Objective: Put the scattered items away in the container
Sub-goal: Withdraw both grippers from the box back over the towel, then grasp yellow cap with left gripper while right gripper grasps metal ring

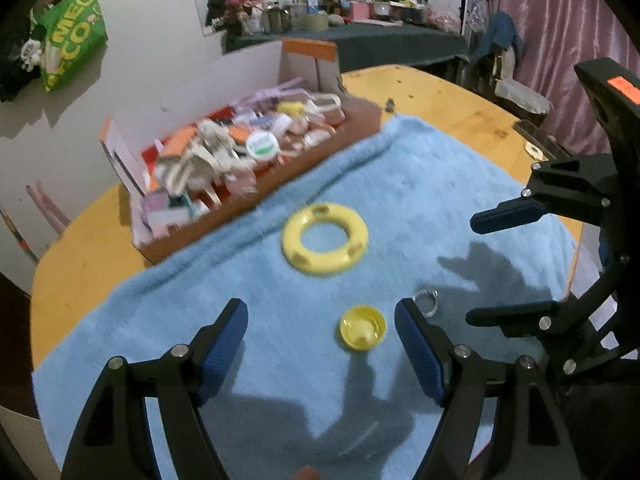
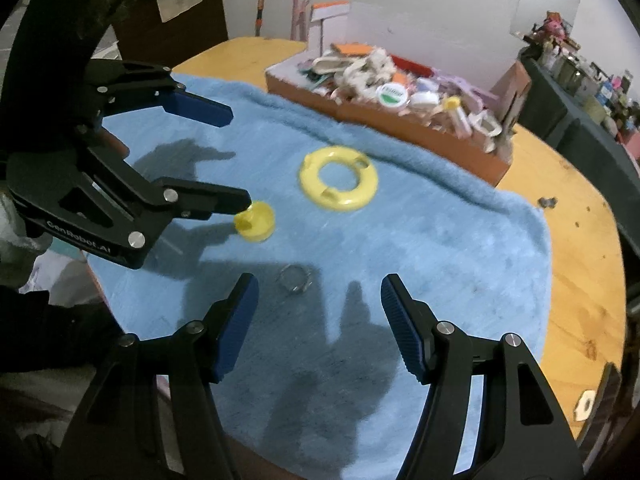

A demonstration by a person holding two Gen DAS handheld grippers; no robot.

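A yellow ring (image 1: 324,238) (image 2: 338,178), a small yellow cap (image 1: 363,327) (image 2: 256,221) and a small metal clamp ring (image 1: 426,302) (image 2: 295,278) lie on a blue towel (image 1: 420,184) (image 2: 440,240). A brown cardboard box (image 1: 256,188) (image 2: 400,126) full of small items stands at the towel's far edge. My left gripper (image 1: 320,320) (image 2: 236,156) is open, low over the towel, with the cap between its fingers near the right one. My right gripper (image 2: 318,300) (image 1: 476,268) is open and empty, just behind the metal clamp ring.
The towel covers a round wooden table (image 1: 440,92) (image 2: 580,240). A small dark object (image 2: 547,201) lies on the bare wood right of the towel. A white wall stands behind the box. A dark cluttered side table (image 1: 360,40) stands farther back.
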